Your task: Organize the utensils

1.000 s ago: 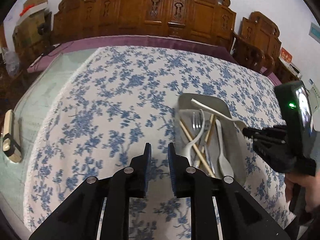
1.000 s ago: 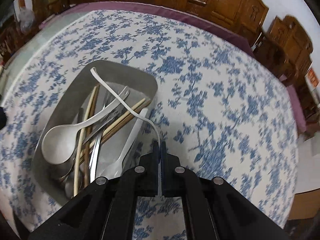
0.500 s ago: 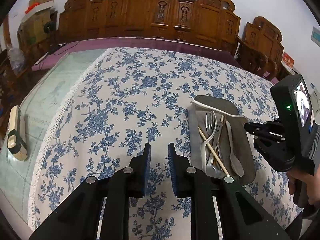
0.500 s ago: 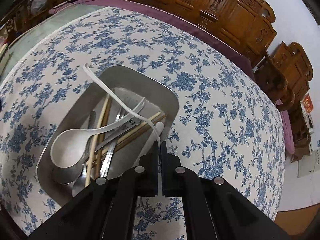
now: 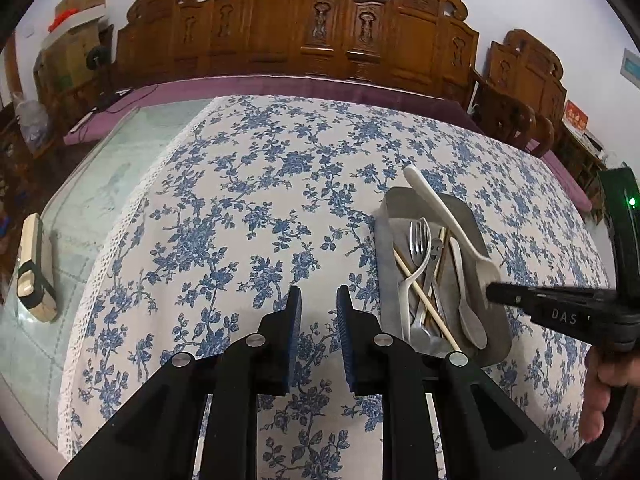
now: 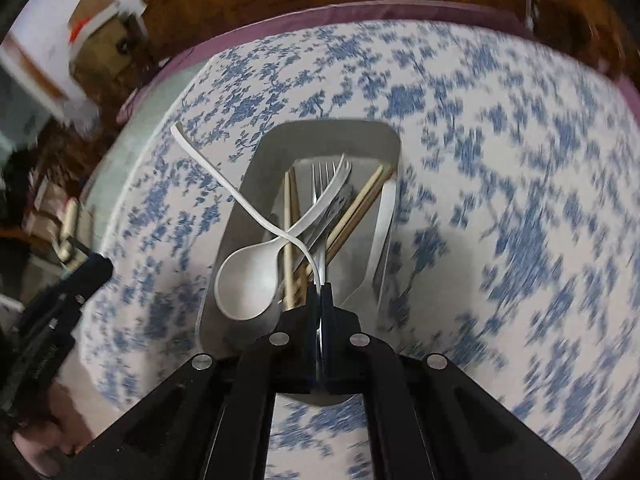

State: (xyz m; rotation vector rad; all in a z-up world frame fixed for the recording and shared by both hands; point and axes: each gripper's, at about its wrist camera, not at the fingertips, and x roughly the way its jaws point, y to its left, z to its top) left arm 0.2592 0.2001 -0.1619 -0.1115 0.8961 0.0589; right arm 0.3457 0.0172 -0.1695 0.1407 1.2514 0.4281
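Observation:
A grey metal tray [image 5: 385, 216] lies on the floral cloth and holds forks [image 5: 418, 236], wooden chopsticks [image 5: 425, 301] and a white spoon [image 5: 469, 312]. My right gripper [image 5: 491, 291] comes in from the right above the tray. It is shut on the bowl end of another white spoon [image 5: 436, 204], whose handle slants up past the tray's far rim. In the right wrist view the right gripper [image 6: 320, 292] pinches that spoon [image 6: 224, 184], seen edge-on over the tray [image 6: 256, 168]. My left gripper [image 5: 319, 308] hovers left of the tray, open with nothing between its fingers.
The blue-flowered tablecloth [image 5: 248, 184] covers most of a glass-topped table [image 5: 92, 200]. A beige block with a black band [image 5: 34, 272] lies near the left edge. A carved wooden bench [image 5: 296, 32] stands behind. A person's hand [image 5: 604, 392] holds the right gripper.
The right gripper has rolled and lifted a little with the white spoon, so the tray now looks upright in its view. The left gripper's jaws keep the same gap.

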